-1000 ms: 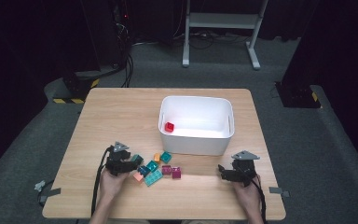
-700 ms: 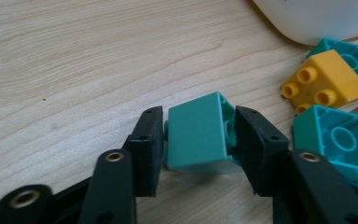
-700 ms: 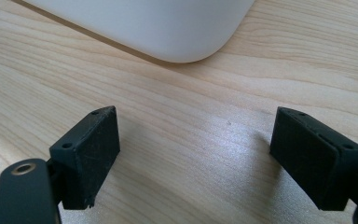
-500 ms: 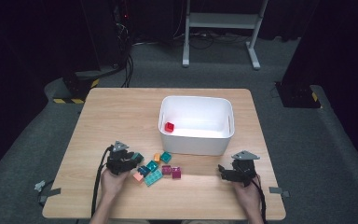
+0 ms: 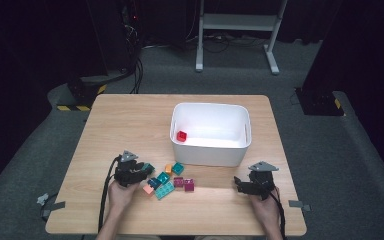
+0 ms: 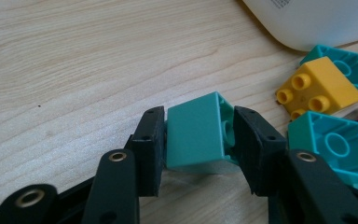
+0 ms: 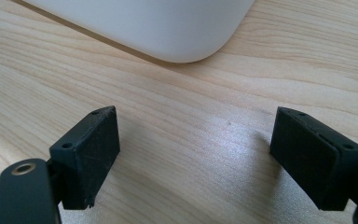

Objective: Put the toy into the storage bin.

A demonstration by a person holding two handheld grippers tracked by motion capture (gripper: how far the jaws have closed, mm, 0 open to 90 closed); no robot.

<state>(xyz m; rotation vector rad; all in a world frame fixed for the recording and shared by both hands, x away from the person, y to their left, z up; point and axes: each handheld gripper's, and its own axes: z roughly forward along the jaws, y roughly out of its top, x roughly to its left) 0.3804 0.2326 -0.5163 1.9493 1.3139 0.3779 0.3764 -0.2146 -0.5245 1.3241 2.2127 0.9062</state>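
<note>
While the left gripper clamps its jaws on a teal-green brick low over the counter, the move ahead turns on where the white bin lies: forward and to the right of that hand, just past the loose bricks. The brick sits tilted between the pads, its open side toward one of them. A red brick already rests inside the bin. The right gripper idles near the bin's near right corner, jaws wide apart and empty.
</note>
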